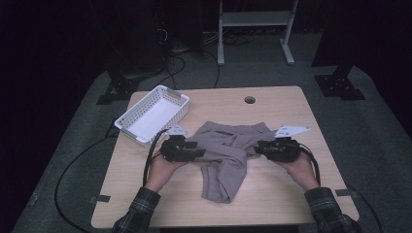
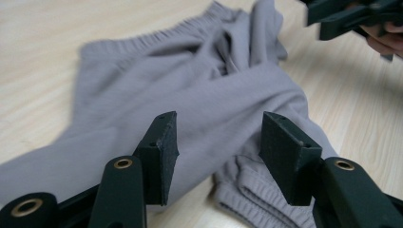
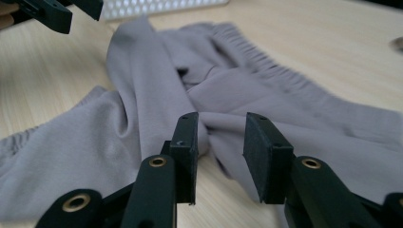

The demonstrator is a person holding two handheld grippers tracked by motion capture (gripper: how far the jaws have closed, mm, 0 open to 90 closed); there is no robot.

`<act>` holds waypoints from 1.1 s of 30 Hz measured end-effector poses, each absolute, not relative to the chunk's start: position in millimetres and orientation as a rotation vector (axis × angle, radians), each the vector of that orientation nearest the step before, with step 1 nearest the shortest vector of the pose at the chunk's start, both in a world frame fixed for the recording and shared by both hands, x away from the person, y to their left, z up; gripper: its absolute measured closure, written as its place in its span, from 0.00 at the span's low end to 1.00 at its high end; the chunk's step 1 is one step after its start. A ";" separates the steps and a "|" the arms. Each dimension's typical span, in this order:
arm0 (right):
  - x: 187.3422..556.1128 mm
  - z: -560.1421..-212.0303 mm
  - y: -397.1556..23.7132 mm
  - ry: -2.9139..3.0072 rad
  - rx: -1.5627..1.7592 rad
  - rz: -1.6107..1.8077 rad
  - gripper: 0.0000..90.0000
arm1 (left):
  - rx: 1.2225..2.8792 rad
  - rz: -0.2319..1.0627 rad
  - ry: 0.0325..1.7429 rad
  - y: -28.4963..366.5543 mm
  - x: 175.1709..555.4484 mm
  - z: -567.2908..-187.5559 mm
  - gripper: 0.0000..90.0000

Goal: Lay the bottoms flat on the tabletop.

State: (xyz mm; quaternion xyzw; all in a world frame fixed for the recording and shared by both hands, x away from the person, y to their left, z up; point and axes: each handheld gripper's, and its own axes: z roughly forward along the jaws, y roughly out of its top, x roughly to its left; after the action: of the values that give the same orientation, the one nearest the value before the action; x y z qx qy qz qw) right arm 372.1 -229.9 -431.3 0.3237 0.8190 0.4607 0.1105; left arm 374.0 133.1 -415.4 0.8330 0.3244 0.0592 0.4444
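Observation:
A grey pair of soft trousers (image 1: 228,155) lies crumpled in the middle of the wooden table (image 1: 286,199), waistband towards the far side and one leg folded towards me. My left gripper (image 1: 197,154) rests at the cloth's left edge, and my right gripper (image 1: 257,148) at its right edge, the two pointing at each other. In the left gripper view the jaws of the left gripper (image 2: 218,128) stand apart over the folded leg (image 2: 199,85), nothing pinched. The right gripper (image 3: 221,128) also has a gap between its pads, with cloth (image 3: 142,95) just beyond them.
A white perforated basket (image 1: 137,105) stands at the table's far left, close behind the left hand. A round hole (image 1: 249,100) sits near the far edge. Cables trail off the left side. A metal stand (image 1: 252,19) is on the floor beyond.

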 end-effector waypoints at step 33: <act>355.7 -374.3 -175.5 2.501 0.642 1.624 0.98 | 2.007 0.243 0.564 101.7 351.2 -383.9 0.39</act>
State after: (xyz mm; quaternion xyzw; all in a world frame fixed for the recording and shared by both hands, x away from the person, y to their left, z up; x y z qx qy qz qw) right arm 355.7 -175.5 -374.3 0.2104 0.8189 0.5319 0.0457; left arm 351.2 101.7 -383.9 0.8293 0.2331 0.1006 0.4978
